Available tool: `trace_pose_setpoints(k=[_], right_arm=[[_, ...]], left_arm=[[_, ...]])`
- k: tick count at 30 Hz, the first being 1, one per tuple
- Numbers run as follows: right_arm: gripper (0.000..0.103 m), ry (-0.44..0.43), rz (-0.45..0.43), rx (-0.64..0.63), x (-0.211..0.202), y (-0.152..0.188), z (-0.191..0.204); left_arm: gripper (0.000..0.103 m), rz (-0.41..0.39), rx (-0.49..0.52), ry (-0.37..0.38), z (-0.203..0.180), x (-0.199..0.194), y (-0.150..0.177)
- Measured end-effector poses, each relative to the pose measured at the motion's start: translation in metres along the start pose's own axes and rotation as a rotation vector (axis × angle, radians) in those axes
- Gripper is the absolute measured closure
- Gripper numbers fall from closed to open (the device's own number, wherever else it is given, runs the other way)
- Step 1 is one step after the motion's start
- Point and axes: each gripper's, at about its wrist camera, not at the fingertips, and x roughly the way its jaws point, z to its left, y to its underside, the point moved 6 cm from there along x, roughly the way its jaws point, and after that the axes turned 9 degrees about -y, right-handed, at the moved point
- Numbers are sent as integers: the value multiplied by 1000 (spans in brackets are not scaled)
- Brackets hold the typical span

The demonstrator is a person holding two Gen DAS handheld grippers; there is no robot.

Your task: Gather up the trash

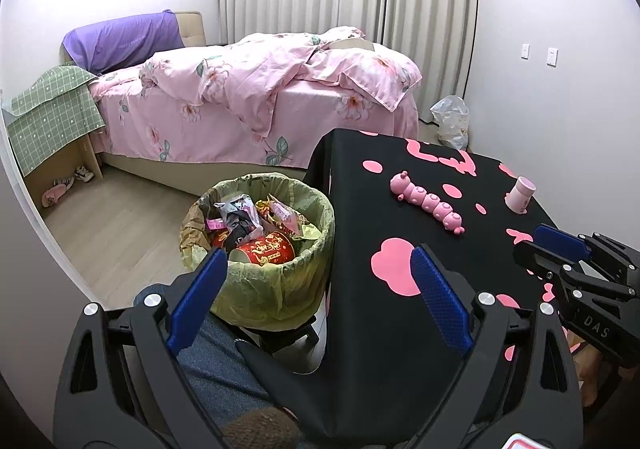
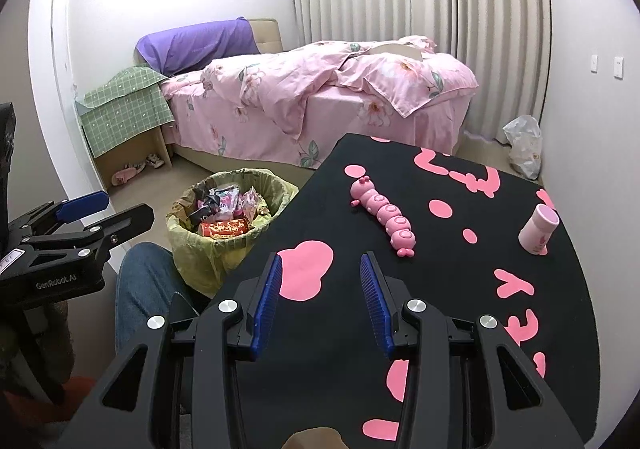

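Note:
A waste bin [image 1: 256, 265] lined with a yellow-green bag stands on the floor left of the table; it holds a red can [image 1: 266, 248] and several crumpled wrappers [image 1: 240, 215]. It also shows in the right wrist view [image 2: 224, 225]. My left gripper [image 1: 320, 261] is open and empty, held over the table's left edge beside the bin. My right gripper [image 2: 320, 263] is open and empty, low over the black table [image 2: 460, 309]. The right gripper also shows in the left wrist view [image 1: 560, 245], the left one in the right wrist view [image 2: 96, 209].
On the black cloth with pink shapes lie a pink caterpillar toy [image 2: 384, 215] and a pink cup [image 2: 538, 229]. A bed with pink bedding [image 1: 256, 93] stands behind. A white plastic bag [image 1: 452, 121] sits by the curtain. My knee in jeans [image 2: 144, 281] is below.

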Motion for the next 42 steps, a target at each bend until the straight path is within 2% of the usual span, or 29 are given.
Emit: trace_pose_setpoints(k=[42], right_arm=[[64, 0, -5, 3, -1, -1, -1]], left_arm=[[15, -1, 9, 12, -5, -3, -1]])
